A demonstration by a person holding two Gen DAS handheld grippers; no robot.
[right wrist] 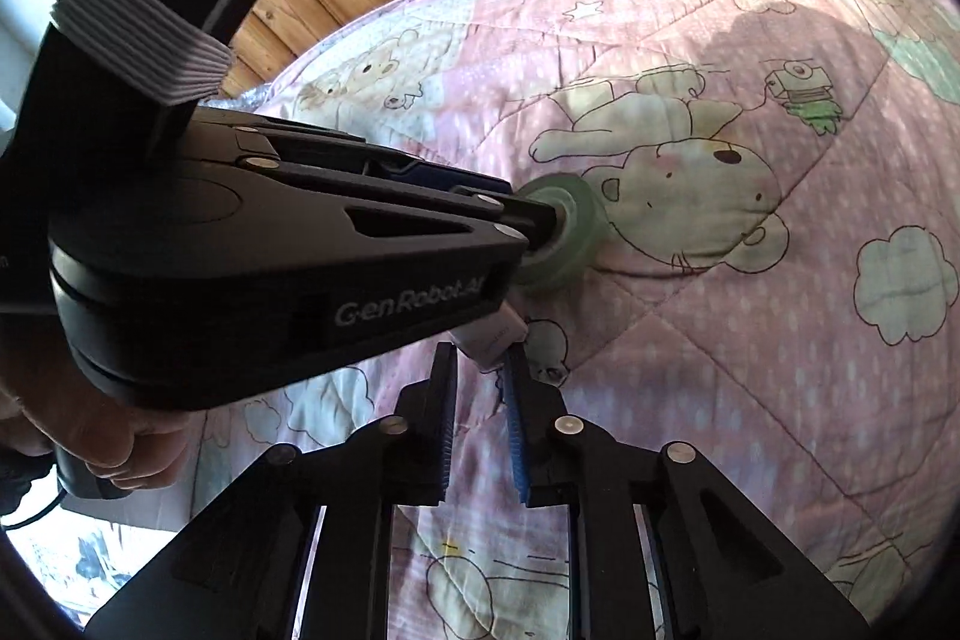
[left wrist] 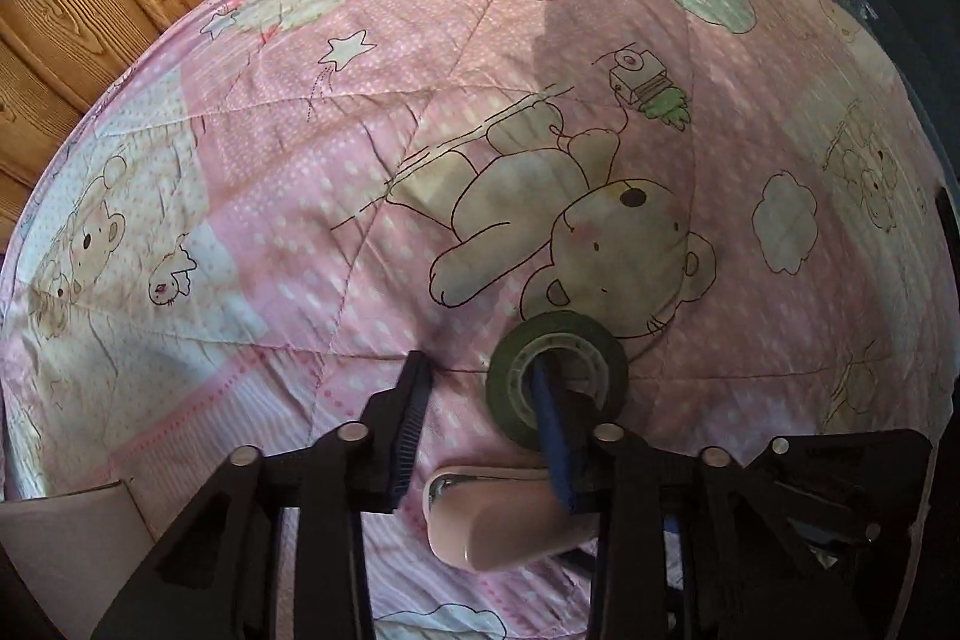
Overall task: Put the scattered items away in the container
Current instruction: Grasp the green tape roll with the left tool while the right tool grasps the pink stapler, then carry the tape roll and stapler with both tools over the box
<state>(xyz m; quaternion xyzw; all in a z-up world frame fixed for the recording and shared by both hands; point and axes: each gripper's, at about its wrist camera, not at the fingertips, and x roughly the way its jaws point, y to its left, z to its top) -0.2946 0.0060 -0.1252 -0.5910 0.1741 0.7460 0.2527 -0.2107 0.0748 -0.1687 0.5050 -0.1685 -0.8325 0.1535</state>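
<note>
**Status: tape roll being engaged, container not identified**

The left gripper (left wrist: 480,382) has its jaws spread wide. 1 finger is threaded through the core of the round green adhesive tape roll (left wrist: 557,377), at lower centre of the left wrist view; the other finger stands clear to the left, so nothing is clamped. The roll rests on the pink quilted teddy-bear bedspread (left wrist: 336,172).

A pale pink smooth-cased rectangular object (left wrist: 498,523) lies just below the roll, untouched.

The right gripper (right wrist: 480,388) is part-open and empty, with its tips just beside that pink object.

No container is positively visible (a pale cardboard edge (left wrist: 66,526) at lower left may belong to 1). Judged progress: at least 2 items remain outside.
</note>
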